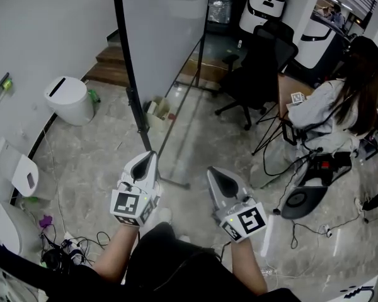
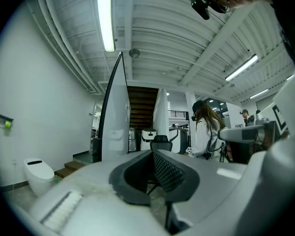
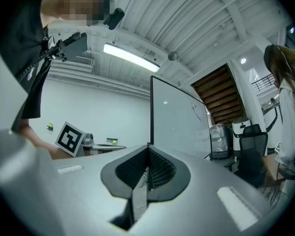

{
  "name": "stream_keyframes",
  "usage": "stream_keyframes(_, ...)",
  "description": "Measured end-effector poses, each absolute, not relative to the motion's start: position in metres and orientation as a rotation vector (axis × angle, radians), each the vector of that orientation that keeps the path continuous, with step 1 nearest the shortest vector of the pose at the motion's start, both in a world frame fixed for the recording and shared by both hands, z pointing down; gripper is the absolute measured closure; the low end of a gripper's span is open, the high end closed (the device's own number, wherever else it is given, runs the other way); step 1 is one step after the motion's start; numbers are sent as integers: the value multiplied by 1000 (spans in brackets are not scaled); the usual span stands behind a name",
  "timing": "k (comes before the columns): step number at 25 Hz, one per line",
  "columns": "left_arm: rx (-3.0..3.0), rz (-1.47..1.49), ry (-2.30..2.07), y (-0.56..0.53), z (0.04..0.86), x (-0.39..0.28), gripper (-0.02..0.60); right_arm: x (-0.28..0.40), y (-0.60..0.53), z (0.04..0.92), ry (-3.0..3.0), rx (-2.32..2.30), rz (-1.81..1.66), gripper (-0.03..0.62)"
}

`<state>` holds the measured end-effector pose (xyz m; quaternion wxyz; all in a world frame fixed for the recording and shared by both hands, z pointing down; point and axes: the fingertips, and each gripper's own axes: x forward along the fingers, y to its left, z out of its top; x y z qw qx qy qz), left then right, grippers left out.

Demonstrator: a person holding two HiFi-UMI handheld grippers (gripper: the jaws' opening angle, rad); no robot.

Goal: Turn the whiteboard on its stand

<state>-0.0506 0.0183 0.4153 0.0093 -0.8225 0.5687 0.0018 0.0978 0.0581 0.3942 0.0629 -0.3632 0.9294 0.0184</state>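
The whiteboard (image 1: 164, 24) stands upright in its black frame (image 1: 127, 55) on a floor stand (image 1: 173, 181), seen nearly edge-on ahead of me. My left gripper (image 1: 150, 156) is held level just short of the frame's lower post, shut with nothing between its jaws. In the left gripper view the whiteboard (image 2: 115, 122) rises ahead and slightly left of the left gripper (image 2: 152, 154), apart from it. My right gripper (image 1: 212, 172) sits beside it to the right, also shut and empty. In the right gripper view the whiteboard (image 3: 179, 117) faces the right gripper (image 3: 147, 151).
A white bin (image 1: 69, 99) stands by the left wall and wooden steps (image 1: 110, 65) lie behind the board. A black office chair (image 1: 255, 68) and a seated person (image 1: 340, 106) are to the right. Cables (image 1: 69, 247) lie on the floor near my feet.
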Motion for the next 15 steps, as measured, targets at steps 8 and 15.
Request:
stream_keyframes(8,-2572,-5,1755,11,413,-56,578,92,51,392,2804,-1116,65,586)
stream_keyframes(15,-2580,10,1721,-4,415,-74,578,78,35,391,2803,-1142,62,586)
